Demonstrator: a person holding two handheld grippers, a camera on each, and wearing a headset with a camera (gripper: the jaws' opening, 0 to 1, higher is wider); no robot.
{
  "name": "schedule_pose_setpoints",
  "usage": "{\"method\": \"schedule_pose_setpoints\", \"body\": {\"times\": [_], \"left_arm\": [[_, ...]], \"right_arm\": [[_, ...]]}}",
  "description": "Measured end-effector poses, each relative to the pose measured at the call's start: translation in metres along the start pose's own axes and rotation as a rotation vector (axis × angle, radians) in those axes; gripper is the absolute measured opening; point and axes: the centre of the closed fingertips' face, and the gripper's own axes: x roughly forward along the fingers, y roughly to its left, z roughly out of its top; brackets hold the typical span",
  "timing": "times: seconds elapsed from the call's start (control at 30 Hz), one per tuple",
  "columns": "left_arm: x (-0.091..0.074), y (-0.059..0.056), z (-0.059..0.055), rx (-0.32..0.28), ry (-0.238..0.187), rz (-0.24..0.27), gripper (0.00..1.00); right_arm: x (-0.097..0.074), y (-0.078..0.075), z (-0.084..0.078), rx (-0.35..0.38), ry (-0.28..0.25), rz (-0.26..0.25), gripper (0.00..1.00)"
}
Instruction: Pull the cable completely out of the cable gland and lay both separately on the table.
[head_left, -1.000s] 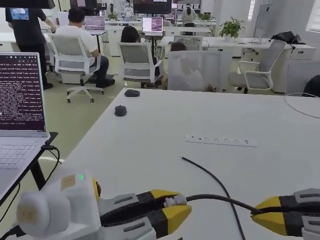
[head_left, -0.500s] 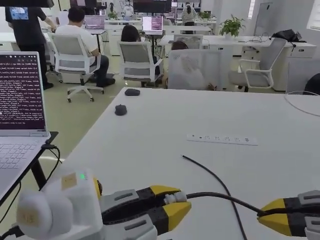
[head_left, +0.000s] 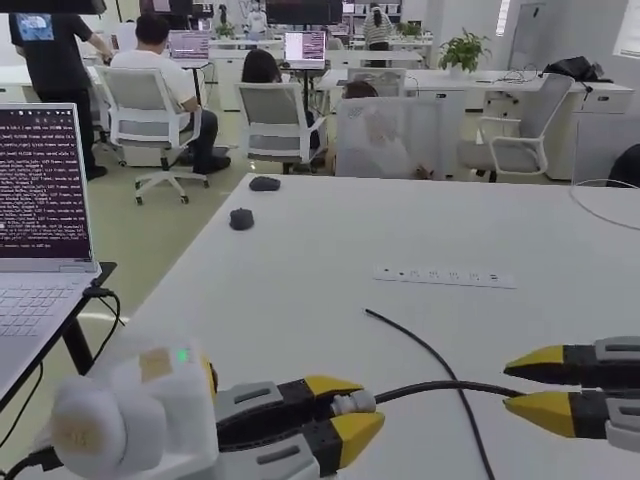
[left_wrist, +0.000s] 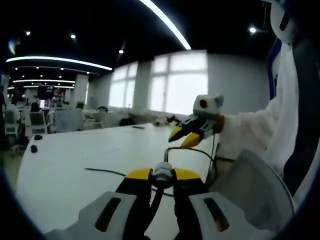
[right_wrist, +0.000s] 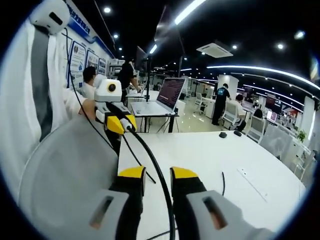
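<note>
**Left gripper was clamped on the gland, right one was open around the cable**

So my left gripper (head_left: 366, 407) had its yellow-tipped jaws pinched tight on the small grey cable gland (head_left: 350, 403), holding it just above the white desk (head_left: 300, 270) down near me. The thin black cable (head_left: 430, 362) was threaded through the gland and came out toward my right gripper (head_left: 512, 385). That one had its jaws spread apart, with the cable running in between them; the right gripper view showed a gap on both sides of it, so no grip there. The cable's loose end was lying on the desk further out, short of the flat white power strip (head_left: 445, 278). A black mouse (head_left: 241, 220) sat well off to the far left, and an open laptop (head_left: 40, 190) stood on a stand beside the desk.
</note>
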Motion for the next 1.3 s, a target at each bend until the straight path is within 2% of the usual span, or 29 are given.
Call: {"method": "schedule_pose_setpoints", "body": {"times": [0.07, 0.17, 0.27, 0.4, 0.6, 0.67, 0.9, 1.07, 1.23, 1.3], "left_arm": [[0.000, 0.000, -0.002, 0.003, 0.011, 0.000, 0.16], [0.000, -0.001, -0.003, 0.001, 0.015, -0.005, 0.16], [0.000, -0.002, -0.004, 0.000, 0.020, -0.012, 0.16], [0.003, -0.009, -0.011, -0.007, 0.050, -0.047, 0.16], [0.004, -0.014, -0.015, -0.006, 0.072, -0.072, 0.16], [0.004, -0.015, -0.017, -0.011, 0.077, -0.077, 0.16], [0.005, -0.020, -0.021, -0.002, 0.100, -0.101, 0.16], [0.004, -0.020, -0.018, -0.026, 0.087, -0.111, 0.16], [0.004, -0.021, -0.019, -0.025, 0.092, -0.115, 0.16], [0.004, -0.020, -0.019, -0.031, 0.089, -0.112, 0.16]], "right_arm": [[0.007, 0.009, 0.006, -0.015, -0.016, 0.030, 0.21], [0.021, 0.018, 0.008, -0.059, 0.003, 0.051, 0.23], [0.034, 0.025, 0.009, -0.069, -0.001, 0.075, 0.23], [0.049, 0.031, 0.008, -0.090, 0.006, 0.107, 0.25], [0.055, 0.046, 0.013, -0.128, -0.012, 0.167, 0.15], [0.057, 0.051, 0.011, -0.127, -0.007, 0.190, 0.15], [0.058, 0.049, 0.001, -0.155, 0.029, 0.197, 0.08], [0.058, 0.050, -0.001, -0.160, 0.028, 0.198, 0.07], [0.061, 0.052, -0.007, -0.200, 0.059, 0.192, 0.06], [0.061, 0.051, -0.007, -0.208, 0.054, 0.184, 0.06]]}}
